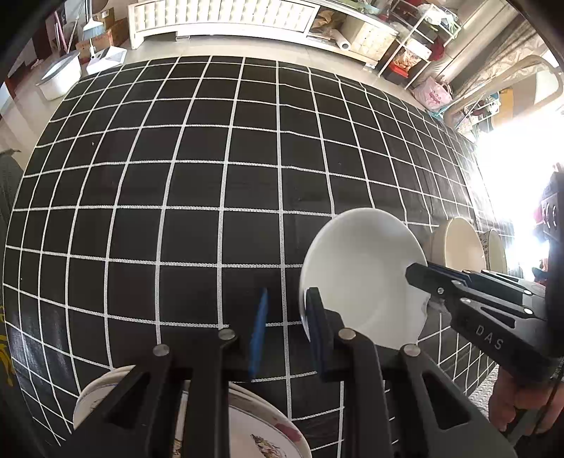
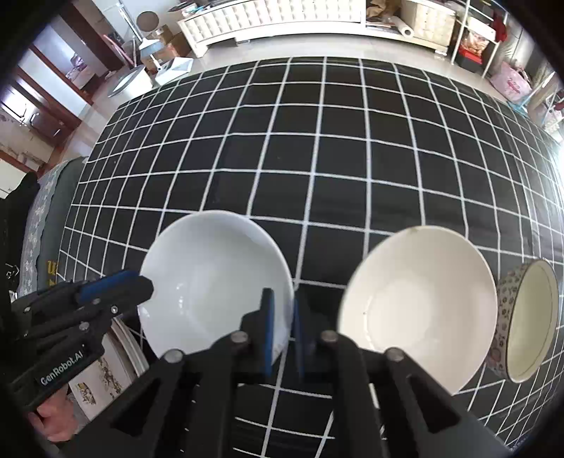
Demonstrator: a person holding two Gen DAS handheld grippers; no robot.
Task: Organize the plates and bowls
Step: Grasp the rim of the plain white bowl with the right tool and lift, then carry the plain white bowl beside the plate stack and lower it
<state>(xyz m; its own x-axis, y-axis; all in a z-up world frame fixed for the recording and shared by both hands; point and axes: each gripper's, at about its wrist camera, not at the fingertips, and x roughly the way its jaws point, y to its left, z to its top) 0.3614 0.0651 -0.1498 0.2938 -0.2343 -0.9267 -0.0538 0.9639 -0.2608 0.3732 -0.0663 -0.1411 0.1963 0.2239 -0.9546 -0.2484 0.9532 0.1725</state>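
A white bowl is held tilted above the black checked tablecloth; it also shows in the left wrist view. My right gripper is shut on its right rim. My left gripper is open, its right finger beside the bowl's left rim; it shows in the right wrist view at the bowl's left edge. A cream bowl lies right of the white one, and a floral-patterned bowl lies further right. A stack of decorated plates sits under my left gripper.
The tablecloth covers a wide table with open cloth toward the far edge. Beyond it are a white cabinet, shelves and a chair at the right. A grey cushion edge lies at the left.
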